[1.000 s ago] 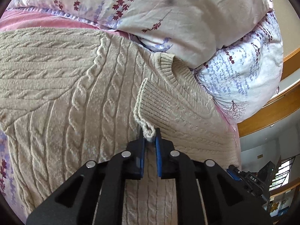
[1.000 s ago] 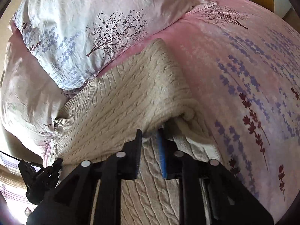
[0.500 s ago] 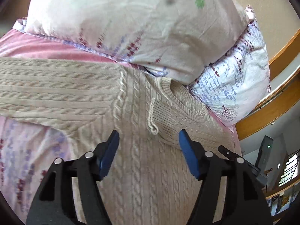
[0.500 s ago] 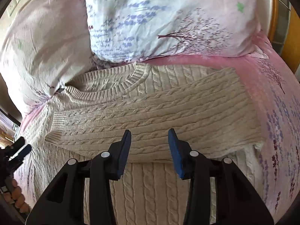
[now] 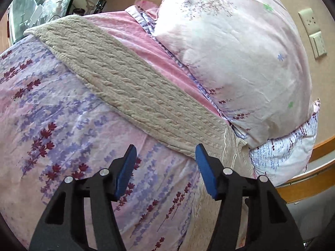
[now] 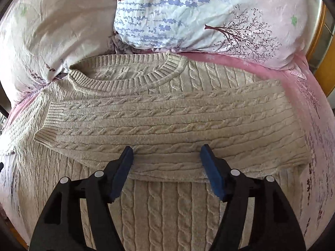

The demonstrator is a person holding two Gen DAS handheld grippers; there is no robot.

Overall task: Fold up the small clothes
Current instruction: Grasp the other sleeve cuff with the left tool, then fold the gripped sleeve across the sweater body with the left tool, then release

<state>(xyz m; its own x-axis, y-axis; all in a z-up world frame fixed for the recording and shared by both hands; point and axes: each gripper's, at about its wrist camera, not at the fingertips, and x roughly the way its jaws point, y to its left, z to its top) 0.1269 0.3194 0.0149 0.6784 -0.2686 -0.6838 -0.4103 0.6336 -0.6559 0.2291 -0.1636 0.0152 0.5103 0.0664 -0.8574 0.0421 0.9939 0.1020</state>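
- Left gripper (image 5: 165, 168): jaws spread wide, holding nothing, over the floral bedsheet (image 5: 62, 125).
- Right gripper (image 6: 166, 167): jaws apart, empty, above the beige cable-knit sweater (image 6: 163, 209).
- Folded sleeve (image 6: 167, 129) lies across the sweater's chest; the other sleeve (image 5: 117, 79) extends far left.
- Collar (image 6: 125, 83) touches the pillows (image 6: 188, 14) beyond.

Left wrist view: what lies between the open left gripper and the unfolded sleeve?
Only bare floral bedsheet between left gripper and sleeve, in the left wrist view.
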